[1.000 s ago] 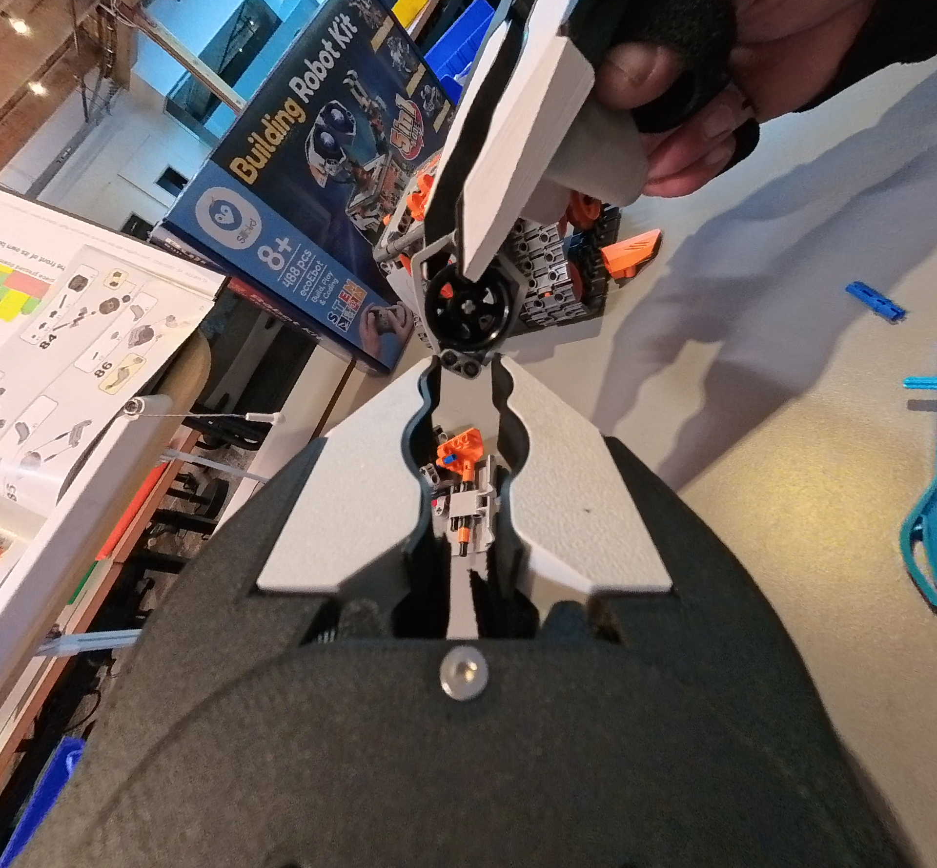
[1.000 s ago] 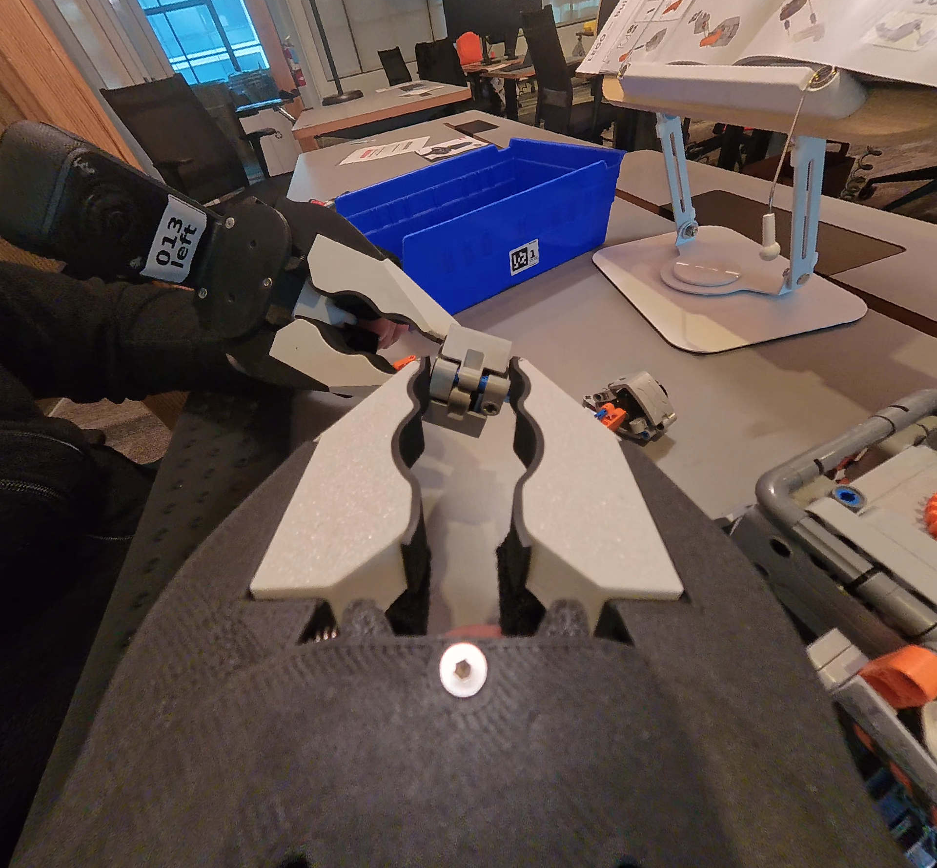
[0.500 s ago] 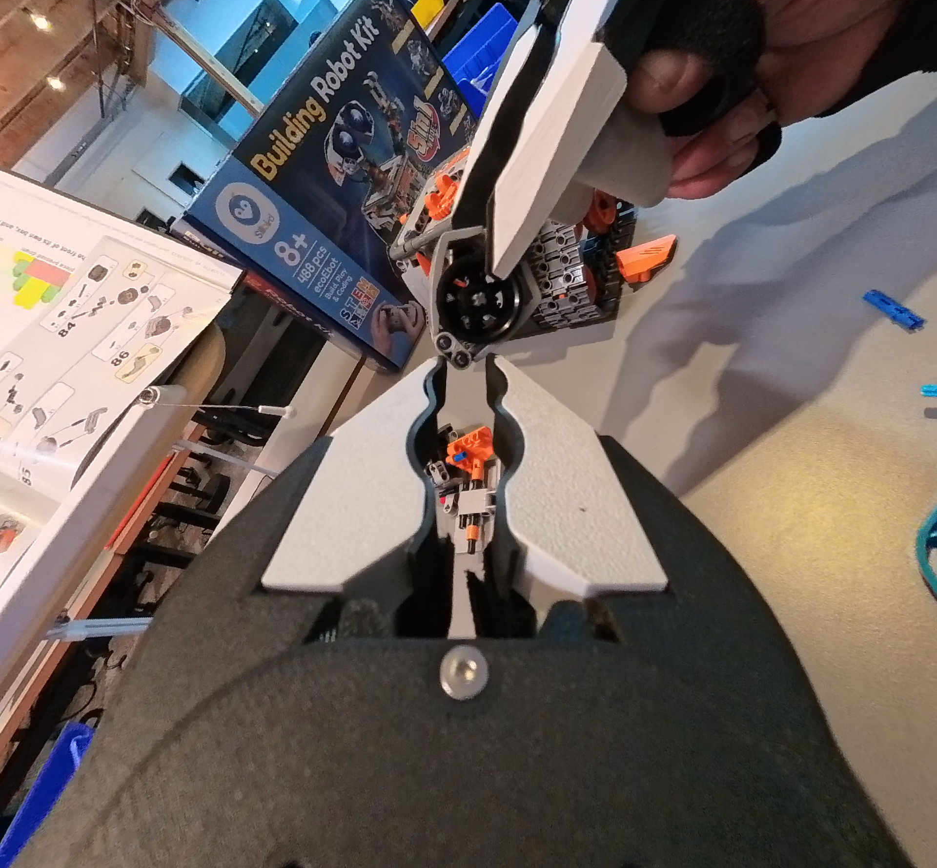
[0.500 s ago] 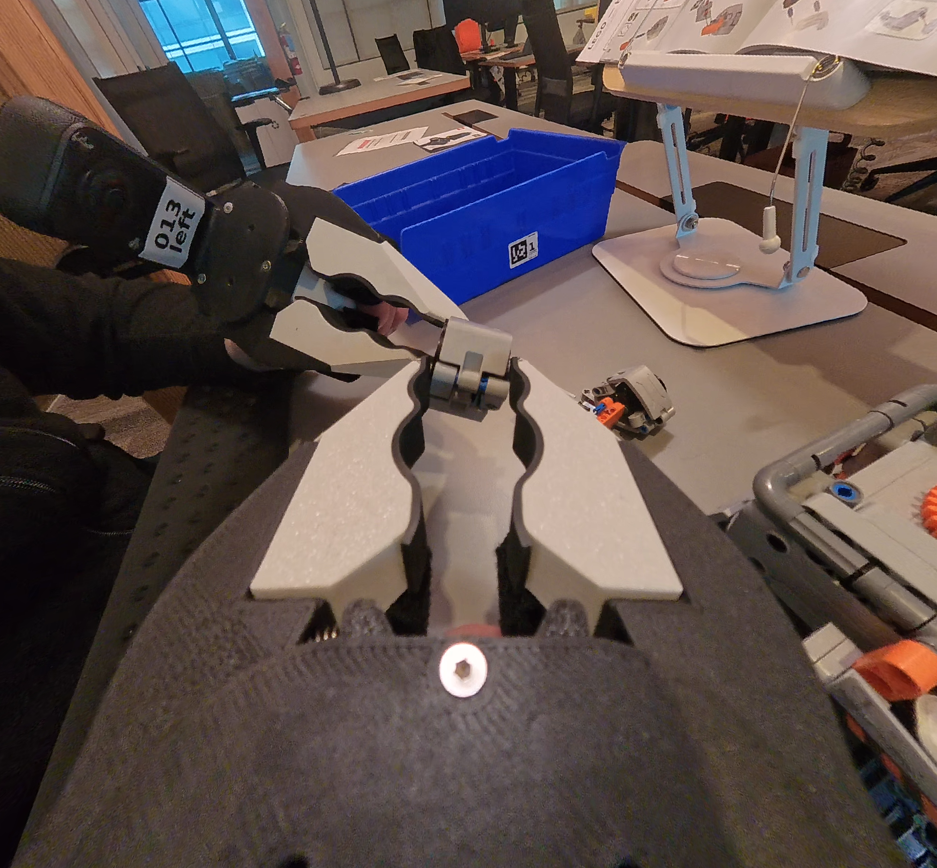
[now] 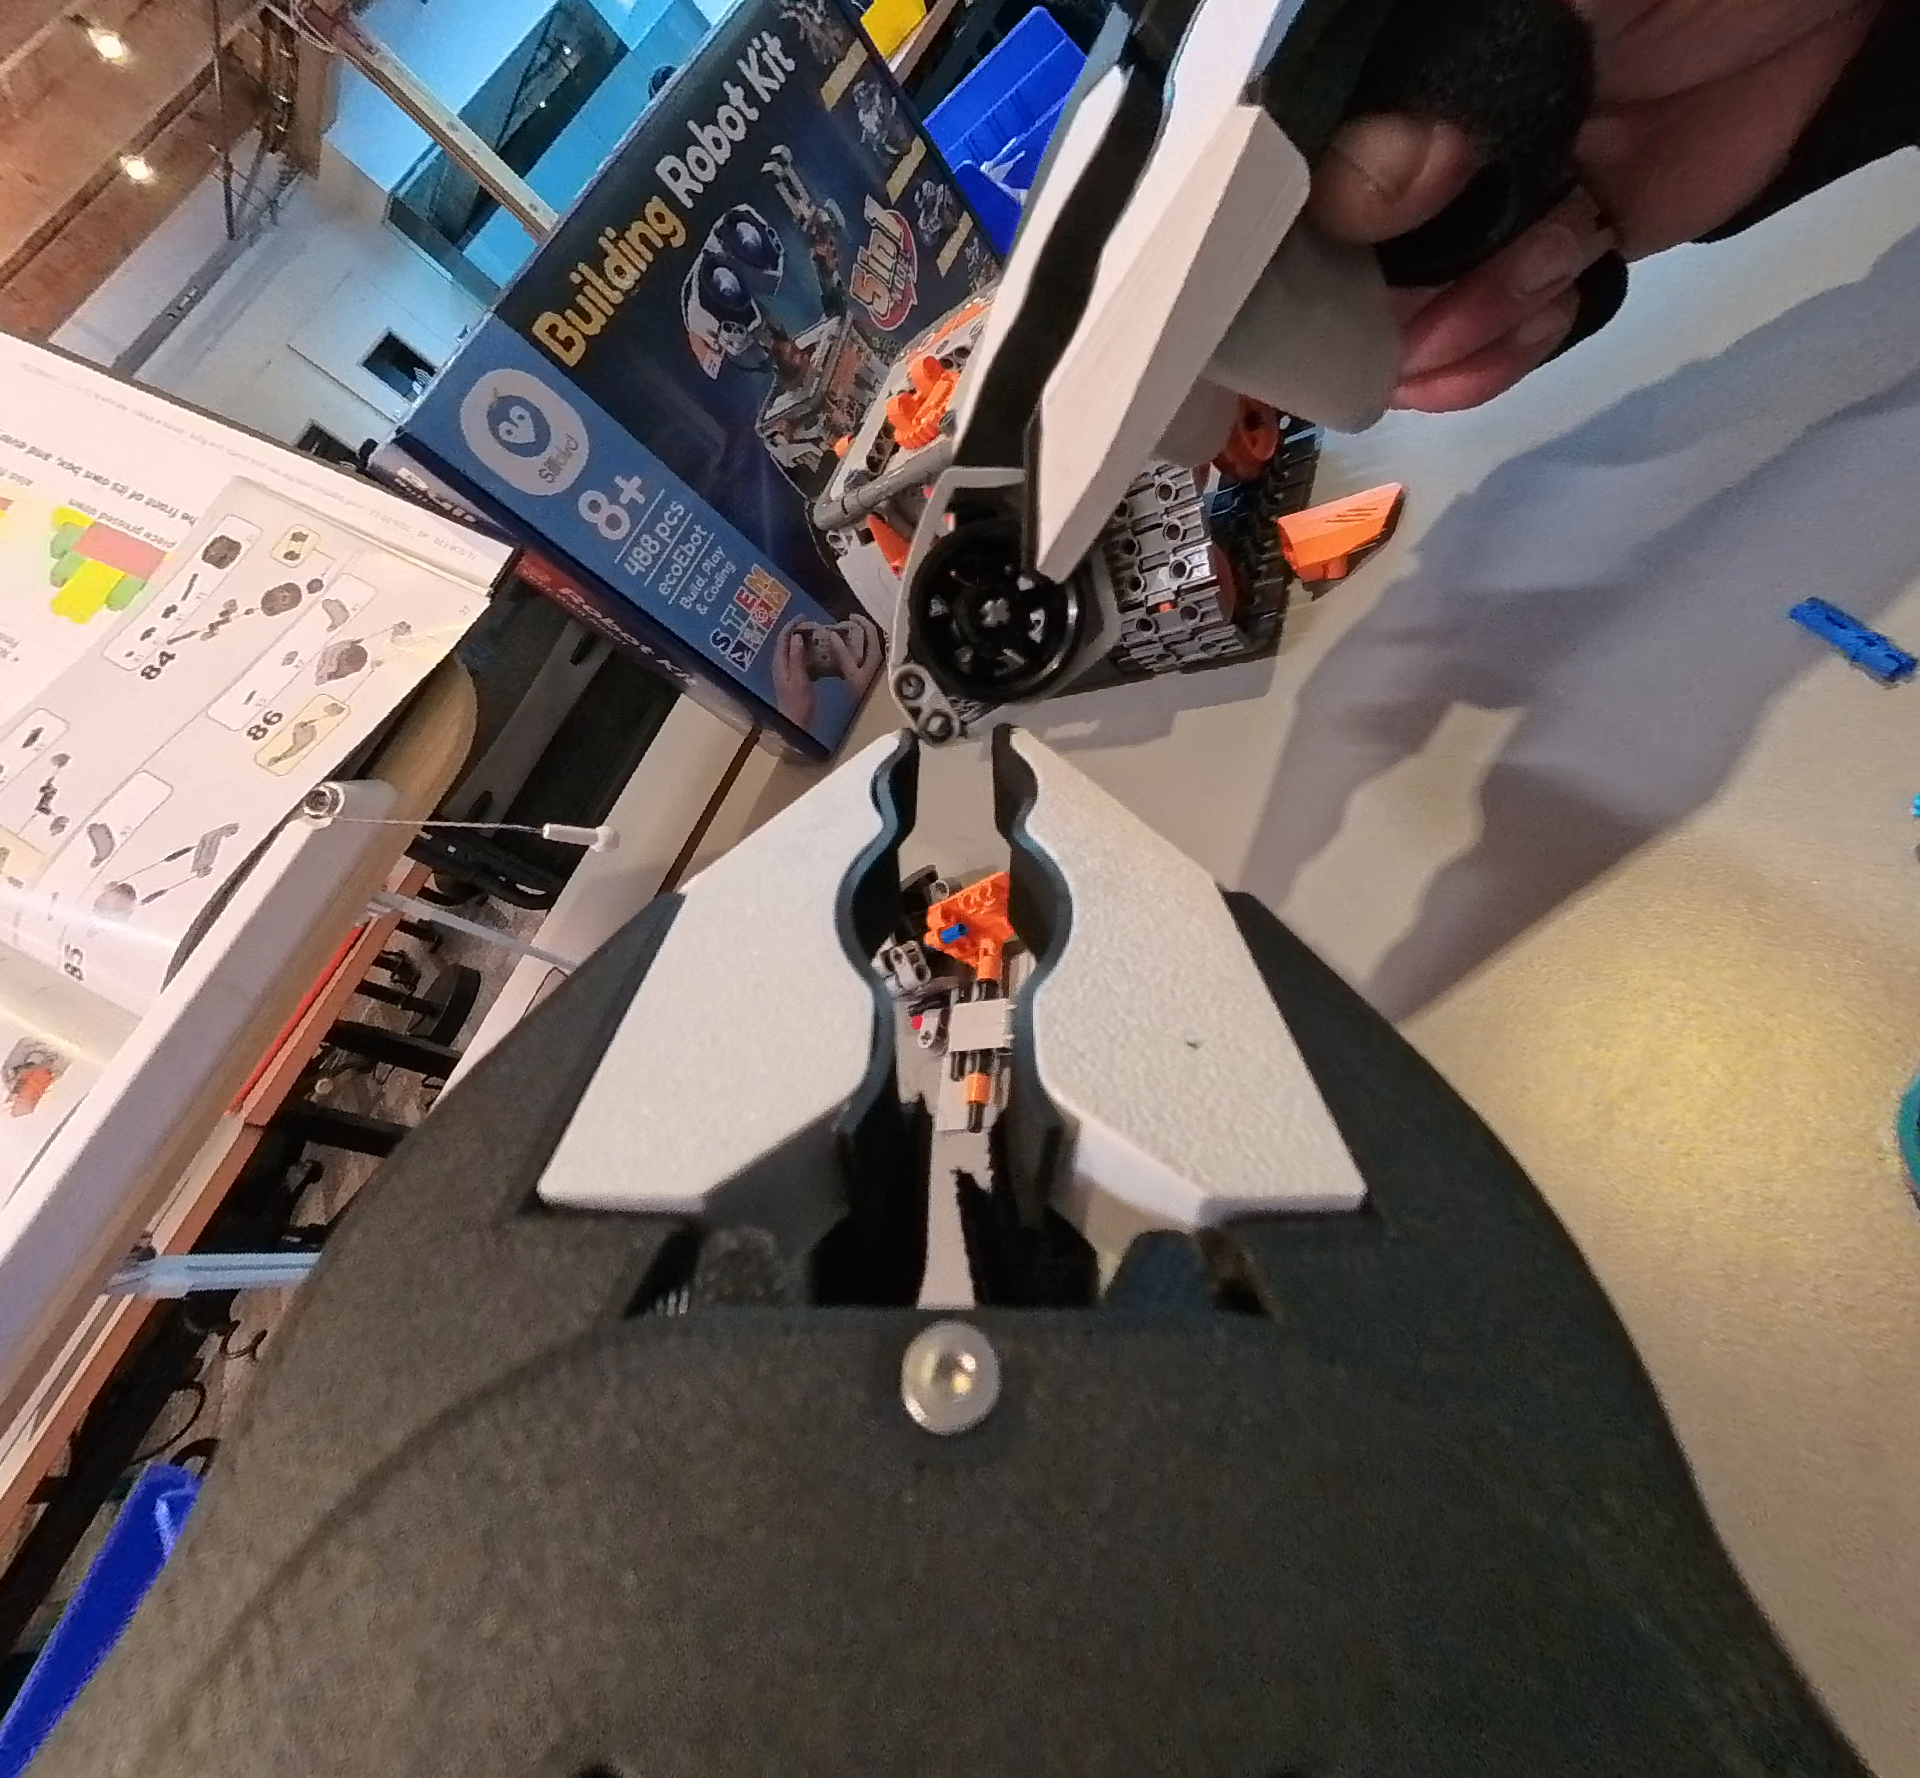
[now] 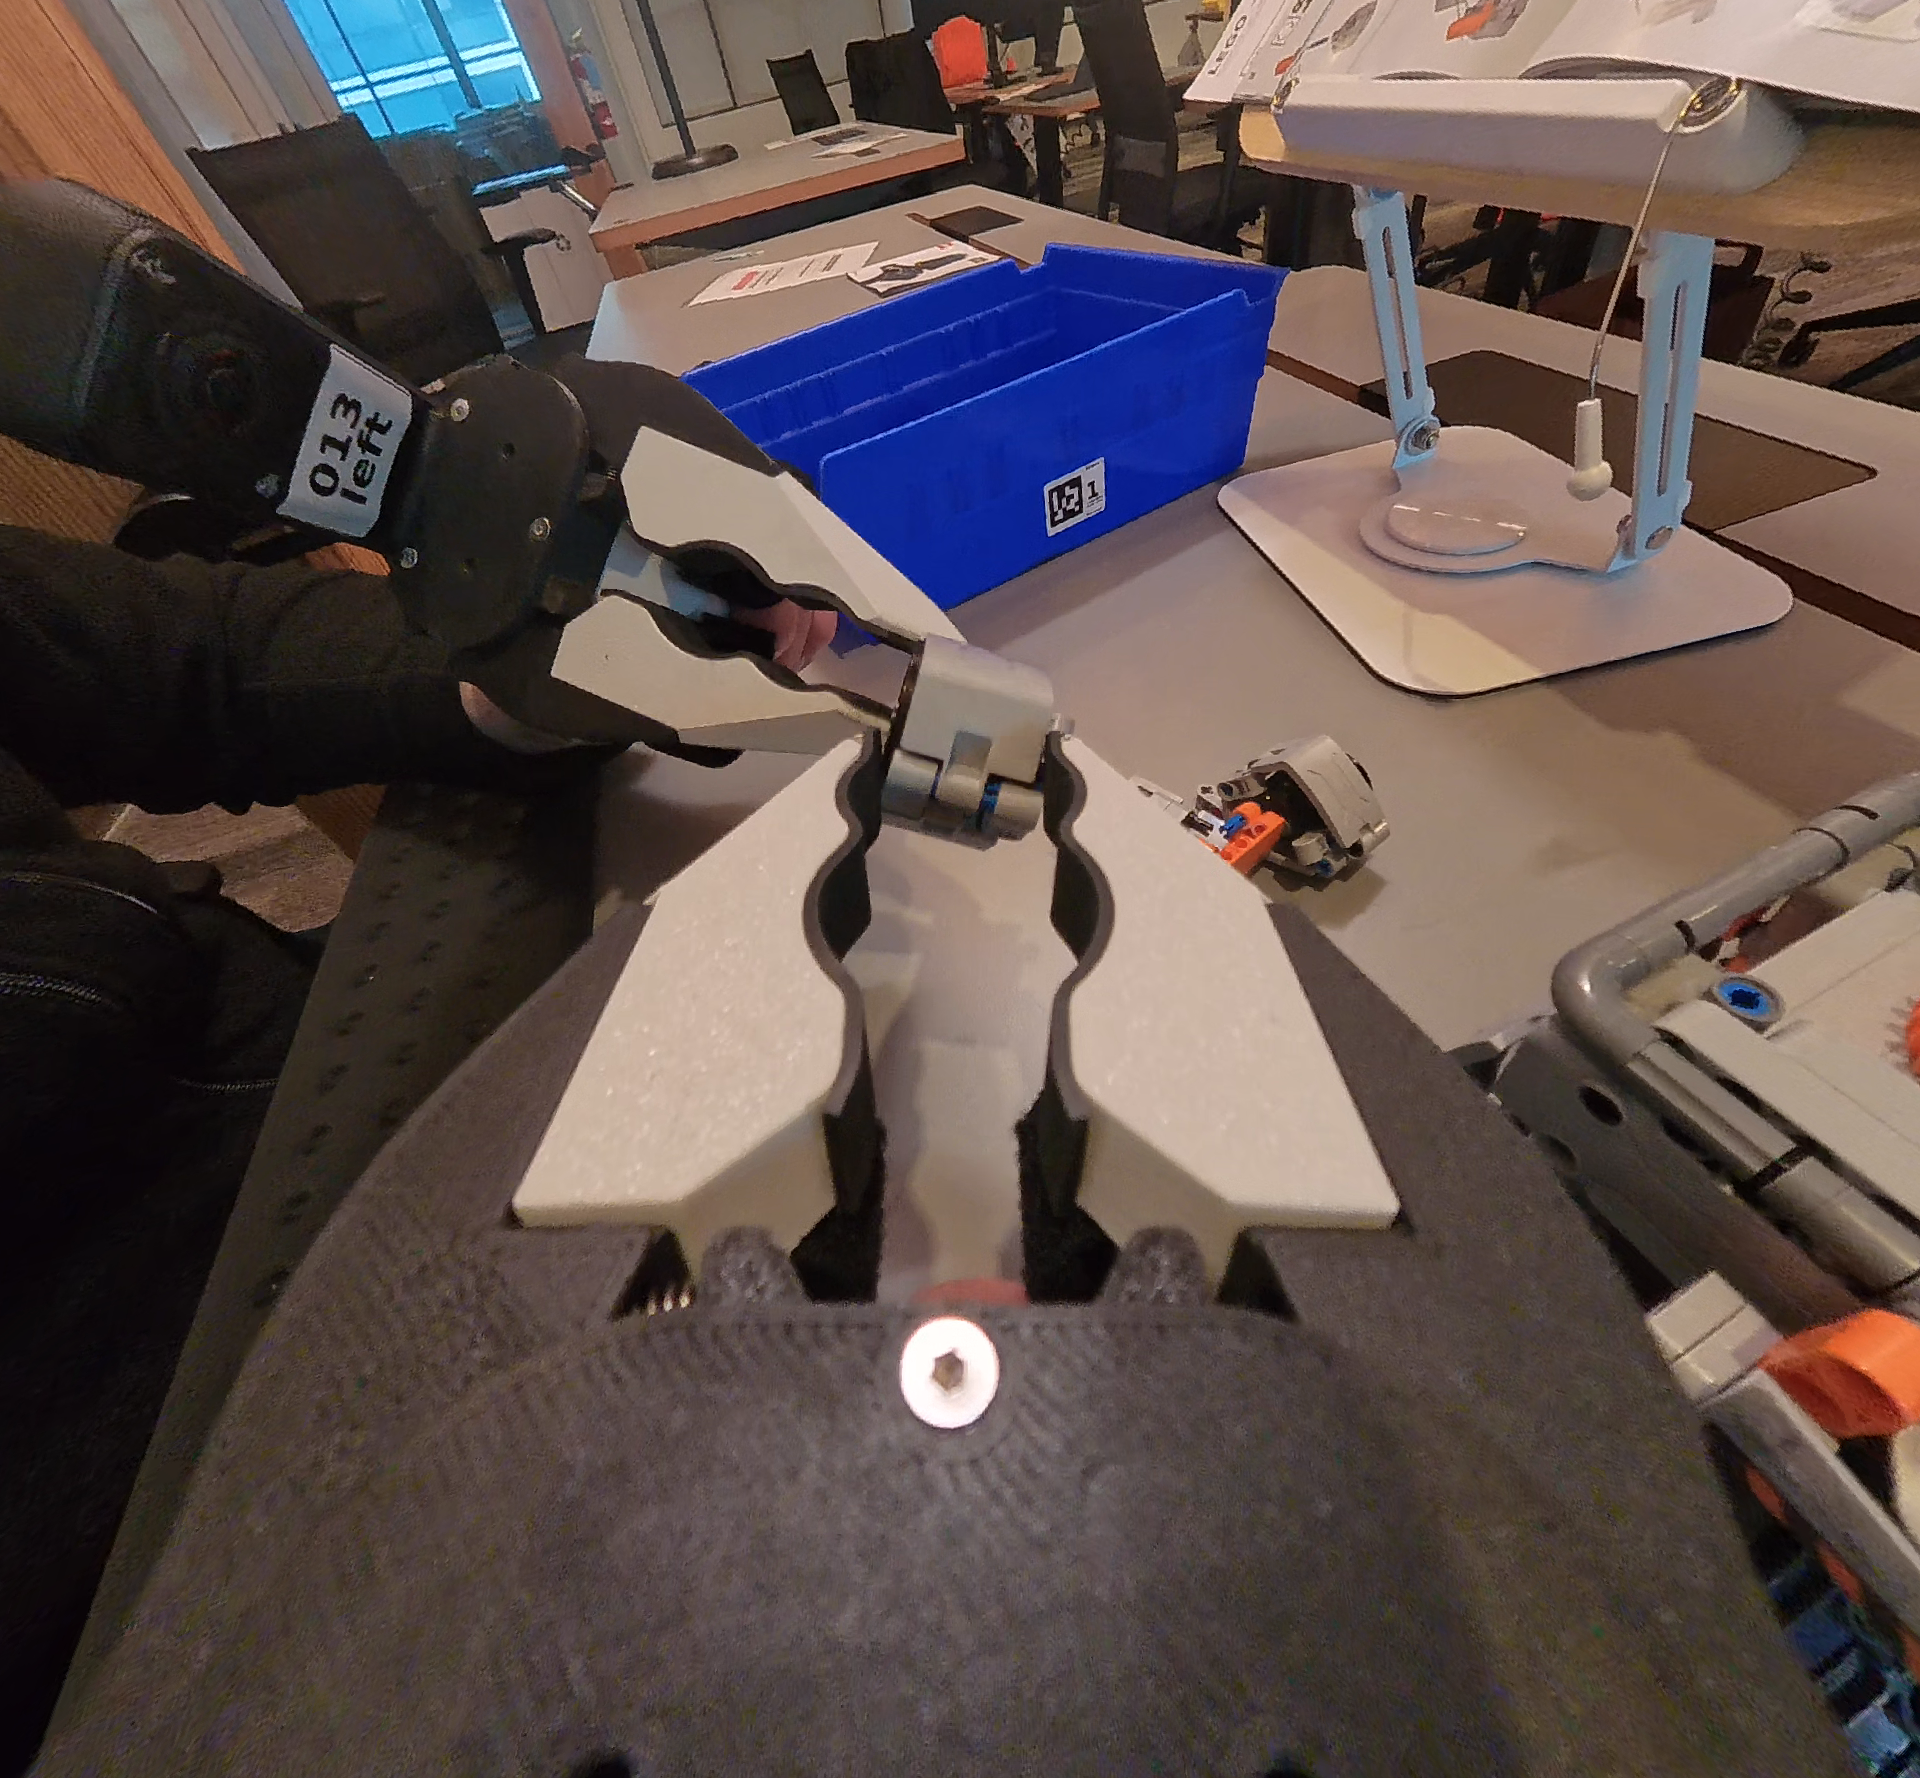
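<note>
A grey brick sub-assembly with a black round hub (image 5: 987, 627) hangs above the table between both grippers. My right gripper (image 6: 961, 757) is shut on its grey and blue lower end (image 6: 971, 741). In the left wrist view the right gripper comes down from the upper right (image 5: 1070, 523), with a person's hand behind it. My left gripper (image 5: 956, 741) is shut on the piece's lower corner. In the right wrist view the left gripper reaches in from the left (image 6: 899, 679).
A small grey and orange sub-assembly (image 6: 1288, 814) lies on the grey table (image 6: 1507, 845). A partly built tracked model (image 5: 1195, 565) stands by the kit box (image 5: 675, 378). A blue bin (image 6: 987, 419), a booklet stand (image 6: 1507, 565) and a loose blue part (image 5: 1849, 653) are around. Only a small space, under 4 cm, lies between the two pairs of fingers.
The grey piece has tilted a little between the two grippers, and the left gripper has come slightly closer to the right one. Both keep their hold.
</note>
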`<state>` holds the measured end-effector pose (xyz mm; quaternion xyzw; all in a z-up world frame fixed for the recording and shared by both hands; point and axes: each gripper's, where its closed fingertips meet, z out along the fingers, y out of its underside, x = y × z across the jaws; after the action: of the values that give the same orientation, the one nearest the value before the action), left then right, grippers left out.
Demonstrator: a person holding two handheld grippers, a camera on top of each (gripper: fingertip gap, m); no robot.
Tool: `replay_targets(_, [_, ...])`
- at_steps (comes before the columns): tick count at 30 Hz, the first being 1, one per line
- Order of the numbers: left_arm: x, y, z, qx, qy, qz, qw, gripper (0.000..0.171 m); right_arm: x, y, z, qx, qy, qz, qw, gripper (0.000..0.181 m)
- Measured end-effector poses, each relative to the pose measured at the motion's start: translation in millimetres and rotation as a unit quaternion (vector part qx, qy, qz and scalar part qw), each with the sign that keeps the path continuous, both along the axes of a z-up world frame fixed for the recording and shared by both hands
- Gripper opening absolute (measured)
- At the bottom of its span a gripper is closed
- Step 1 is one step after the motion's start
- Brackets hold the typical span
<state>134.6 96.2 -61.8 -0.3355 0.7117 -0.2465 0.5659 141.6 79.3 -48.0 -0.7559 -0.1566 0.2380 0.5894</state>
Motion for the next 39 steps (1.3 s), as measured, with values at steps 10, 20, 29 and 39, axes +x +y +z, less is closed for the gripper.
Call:
replay_targets(10, [-1, 1, 0, -0.001, -0.002, 0.001, 1.000, 0.011, 0, 1, -3, -0.008, 0.000, 0.001, 1.000, 0.028])
replay_targets(20, [-1, 1, 2, -0.002, -0.006, -0.002, 1.000, 0.011, 0, 1, -1, -0.002, 0.007, 0.002, 1.000, 0.028])
replay_targets(29, [-1, -6, 7, -0.049, -0.013, -0.025, 0.998, 0.025, 1, -1, 4, -0.003, 0.075, 0.028, 0.997, 0.028])
replay_targets(39, [-7, -10, 26, -0.304, -0.020, -0.118, 0.945, 0.049, -7, -5, 11, 0.021, 0.075, 0.052, 0.996, 0.028])
